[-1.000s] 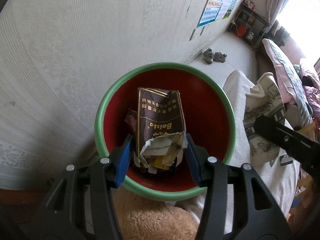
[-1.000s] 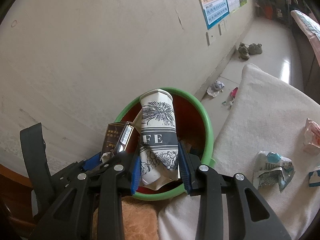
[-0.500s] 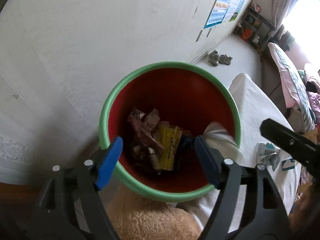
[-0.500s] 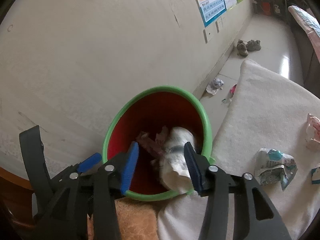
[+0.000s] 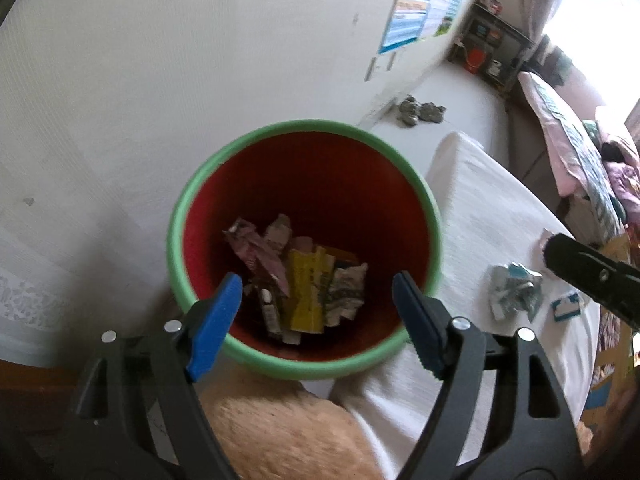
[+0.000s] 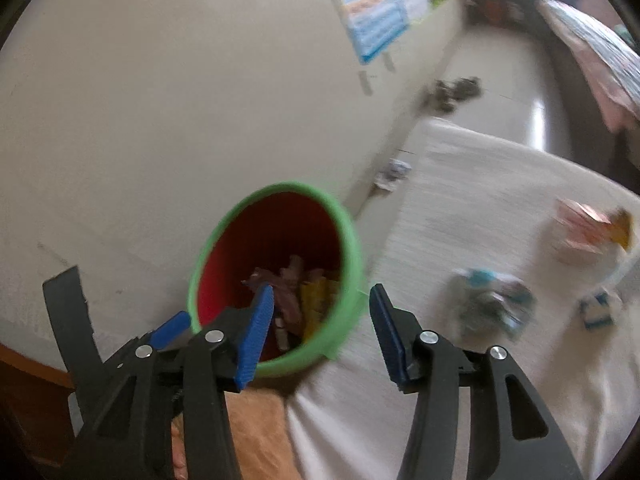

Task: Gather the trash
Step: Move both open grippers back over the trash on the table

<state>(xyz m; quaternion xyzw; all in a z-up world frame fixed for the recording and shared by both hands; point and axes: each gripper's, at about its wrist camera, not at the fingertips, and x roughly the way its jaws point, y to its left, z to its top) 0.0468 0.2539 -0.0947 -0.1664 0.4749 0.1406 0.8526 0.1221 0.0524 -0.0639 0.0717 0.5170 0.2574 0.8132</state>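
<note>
Both pairs of jaws stand wide apart with nothing between them. Those of the left gripper (image 5: 316, 314) hang over the mouth of the bin (image 5: 180, 220), a round bucket with a green rim and a red inside. Its 2 blue pads frame the near part of the opening.

Inside the bin, at the bottom, lies a heap of trash: a crumpled pinkish-brown wrapper (image 5: 260, 252) toward the far left, a yellow wrapper (image 5: 308, 292) in the middle, a crushed printed paper cup (image 5: 346, 294) to the right of it and touching it, and a small tube-like piece (image 5: 270, 310) at the near side. The pieces overlap, and what lies beneath them is hidden.

In the right wrist view the right gripper (image 6: 322, 330) hovers near the bin's near-right rim, above the edge of the white cloth (image 6: 480, 208), which covers a raised surface beside the bin. This view is blurred. The left gripper's black frame and a blue pad show at the lower left, beside the bin.

More trash lies out on the white cloth, well apart from the bin: a crumpled silvery-blue wrapper (image 5: 514, 290), a small blue and white packet (image 5: 566, 308), and a pink and yellow wrapper (image 6: 588, 232). The bin stands against a pale wall (image 5: 160, 60), and a tan fuzzy fabric (image 5: 280, 436) lies below its near rim.
</note>
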